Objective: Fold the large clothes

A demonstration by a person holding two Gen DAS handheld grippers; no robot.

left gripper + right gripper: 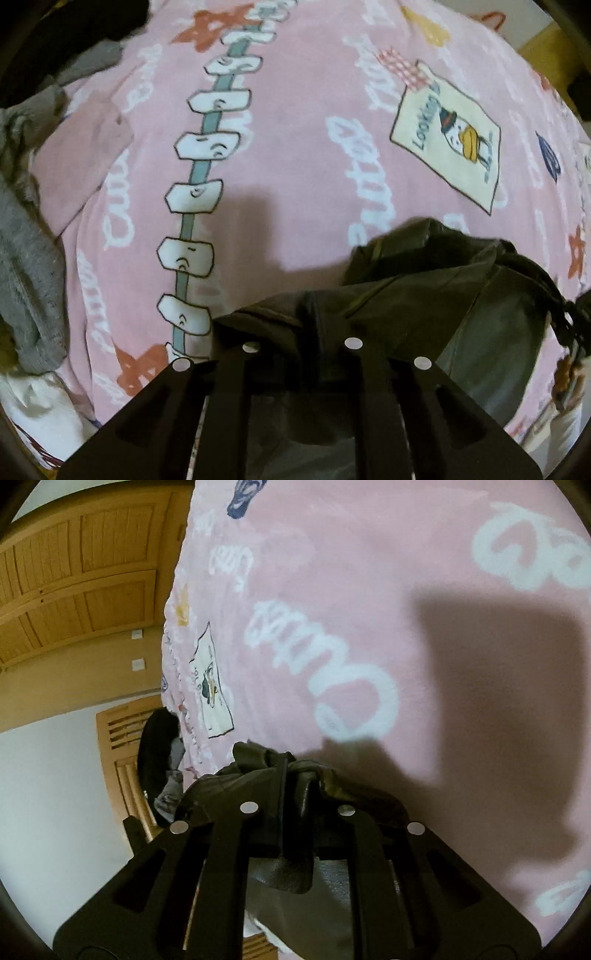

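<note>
Both grippers, left [301, 332] and right [295, 775], seem clamped on bunched dark garment [424, 280]; dangling slack low in frame could snag, dragging the pink bedsheet [295, 129].

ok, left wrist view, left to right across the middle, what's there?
Grey garment → pink cloth → chain of white face shapes → "Looking" card print → navy print, all on the pink sheet.
</note>
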